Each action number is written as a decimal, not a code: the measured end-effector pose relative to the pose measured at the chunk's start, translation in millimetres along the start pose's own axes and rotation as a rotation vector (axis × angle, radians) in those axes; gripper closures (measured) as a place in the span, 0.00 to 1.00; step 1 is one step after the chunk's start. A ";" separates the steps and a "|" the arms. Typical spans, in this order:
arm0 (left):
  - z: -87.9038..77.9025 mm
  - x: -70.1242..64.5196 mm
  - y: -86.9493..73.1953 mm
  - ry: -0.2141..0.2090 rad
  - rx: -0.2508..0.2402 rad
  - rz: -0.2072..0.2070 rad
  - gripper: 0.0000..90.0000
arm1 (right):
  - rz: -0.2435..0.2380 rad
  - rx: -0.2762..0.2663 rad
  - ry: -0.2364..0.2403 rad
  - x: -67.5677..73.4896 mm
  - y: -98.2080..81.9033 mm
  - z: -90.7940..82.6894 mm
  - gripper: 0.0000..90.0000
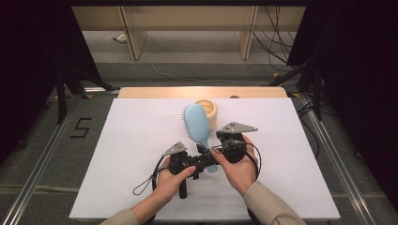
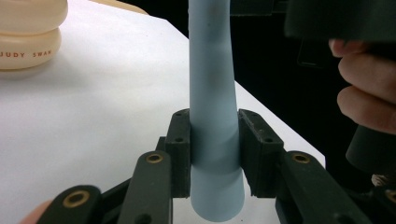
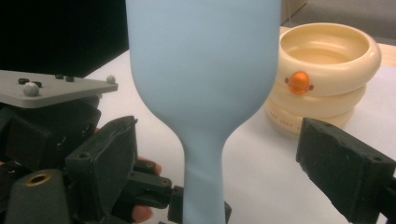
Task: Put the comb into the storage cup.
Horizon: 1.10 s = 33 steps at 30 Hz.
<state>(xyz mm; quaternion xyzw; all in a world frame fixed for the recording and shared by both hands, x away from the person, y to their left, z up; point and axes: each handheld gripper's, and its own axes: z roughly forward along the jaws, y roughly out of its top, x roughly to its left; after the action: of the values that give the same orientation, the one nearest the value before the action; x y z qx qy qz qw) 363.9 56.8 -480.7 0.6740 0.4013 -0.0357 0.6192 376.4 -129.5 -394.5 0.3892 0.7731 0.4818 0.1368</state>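
My left gripper [image 2: 214, 154] clamps the blue hairbrush [image 1: 198, 125] by its handle, steadying it, so my right gripper [image 3: 224, 158] stands wide, freeing the neck.

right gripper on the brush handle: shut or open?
Open. In the right gripper view the right gripper has its fingers standing clear on both sides of the blue hairbrush, gaps showing beside its neck.

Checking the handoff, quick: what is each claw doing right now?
Left claw: shut on the light blue hairbrush, at its handle.
Right claw: open, pads clear of the brush.
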 end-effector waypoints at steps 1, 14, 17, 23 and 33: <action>0.0 0.1 0.1 -0.001 0.000 0.001 0.74 | -0.001 -0.003 -0.004 -0.5 0.7 -1.0 0.15; 0.2 0.1 -0.3 -0.008 0.002 0.004 0.74 | -0.011 -0.043 -0.019 -5.1 16.2 -13.5 0.14; -0.2 0.1 -0.1 -0.009 0.003 0.005 0.74 | -0.012 -0.061 -0.023 -6.1 21.0 -16.2 0.13; 0.3 -0.1 -1.2 -0.009 0.005 0.001 0.74 | -0.012 -0.099 -0.030 -9.0 30.7 -22.4 0.13; 0.8 -0.5 -1.8 -0.013 0.008 0.012 0.74 | -0.009 -0.126 -0.024 -11.1 42.8 -24.1 0.12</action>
<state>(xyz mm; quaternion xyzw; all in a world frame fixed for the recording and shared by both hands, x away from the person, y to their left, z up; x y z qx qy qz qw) 362.9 55.7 -482.1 0.6785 0.3930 -0.0380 0.6195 389.7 -143.2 -347.9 0.3822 0.7411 0.5244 0.1724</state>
